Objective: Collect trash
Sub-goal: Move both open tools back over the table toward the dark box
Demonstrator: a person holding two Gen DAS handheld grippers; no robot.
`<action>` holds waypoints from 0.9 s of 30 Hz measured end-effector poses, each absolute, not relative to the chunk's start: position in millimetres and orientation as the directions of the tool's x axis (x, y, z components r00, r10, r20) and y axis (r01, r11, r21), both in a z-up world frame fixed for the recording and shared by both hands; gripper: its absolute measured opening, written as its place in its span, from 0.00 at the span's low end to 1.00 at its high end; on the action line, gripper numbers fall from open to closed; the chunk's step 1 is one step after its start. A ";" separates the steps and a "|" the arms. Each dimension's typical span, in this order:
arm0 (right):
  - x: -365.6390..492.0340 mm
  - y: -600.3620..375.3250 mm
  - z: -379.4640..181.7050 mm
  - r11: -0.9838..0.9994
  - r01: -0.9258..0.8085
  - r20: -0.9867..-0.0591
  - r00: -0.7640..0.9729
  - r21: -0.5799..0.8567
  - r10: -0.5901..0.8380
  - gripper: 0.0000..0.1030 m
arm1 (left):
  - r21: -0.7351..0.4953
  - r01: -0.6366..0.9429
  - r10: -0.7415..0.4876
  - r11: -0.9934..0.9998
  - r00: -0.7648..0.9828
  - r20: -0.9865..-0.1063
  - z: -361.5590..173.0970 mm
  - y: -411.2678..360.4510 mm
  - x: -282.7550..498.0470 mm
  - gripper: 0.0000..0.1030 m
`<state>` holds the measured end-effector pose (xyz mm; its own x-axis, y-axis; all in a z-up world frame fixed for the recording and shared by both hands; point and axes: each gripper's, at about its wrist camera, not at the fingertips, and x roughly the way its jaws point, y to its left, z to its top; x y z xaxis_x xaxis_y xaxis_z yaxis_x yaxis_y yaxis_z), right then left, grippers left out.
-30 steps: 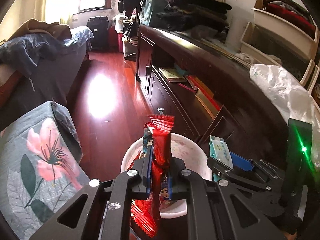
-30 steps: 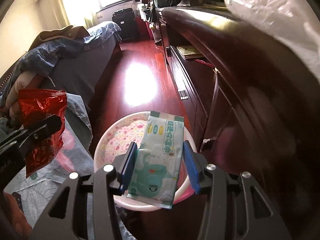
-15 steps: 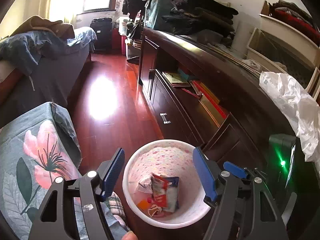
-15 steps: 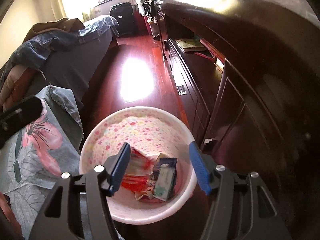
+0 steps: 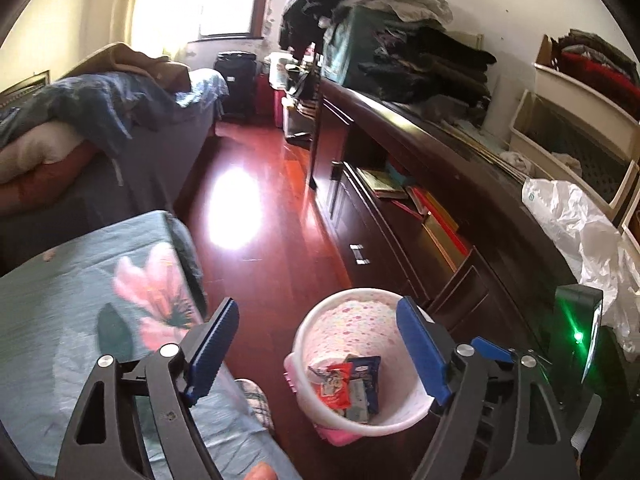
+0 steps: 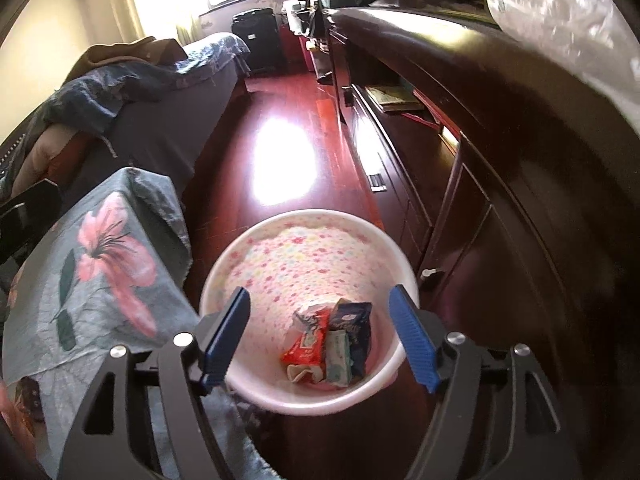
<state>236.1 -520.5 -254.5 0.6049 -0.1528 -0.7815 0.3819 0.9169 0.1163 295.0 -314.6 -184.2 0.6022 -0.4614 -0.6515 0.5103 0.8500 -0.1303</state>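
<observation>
A white flower-print waste bin stands on the red wood floor beside the dark cabinet. Inside lie a red snack wrapper, a pale wet-wipe pack and a dark blue packet. My left gripper is open and empty, above and left of the bin. My right gripper is open and empty, right above the bin's mouth.
A low table under a teal flower cloth is at the left. A long dark cabinet runs along the right, with a white plastic bag on top. A bed lies far left.
Both grippers opened and let go: the red wrapper and the wet-wipe pack dropped into the bin. My left gripper has since drawn back to the left, over the table's edge.
</observation>
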 end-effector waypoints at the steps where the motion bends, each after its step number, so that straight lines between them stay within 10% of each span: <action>1: 234.3 -515.7 -251.6 0.921 0.372 -0.780 0.609 0.119 -0.146 0.75 | -0.127 0.496 -0.451 0.859 0.614 -0.648 -180.5 -307.1 292.1 0.81; 27: 207.5 -312.4 -208.6 0.993 -0.030 -0.767 0.633 0.116 0.109 0.84 | -0.055 0.110 -0.114 0.992 0.658 -0.745 -208.1 -69.4 214.5 0.94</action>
<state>207.5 -312.4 -208.6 0.6327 0.1091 -0.7667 -0.0303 0.9928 0.1162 214.5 -69.4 -208.1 0.6577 -0.1143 -0.7446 0.1103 0.9924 -0.0549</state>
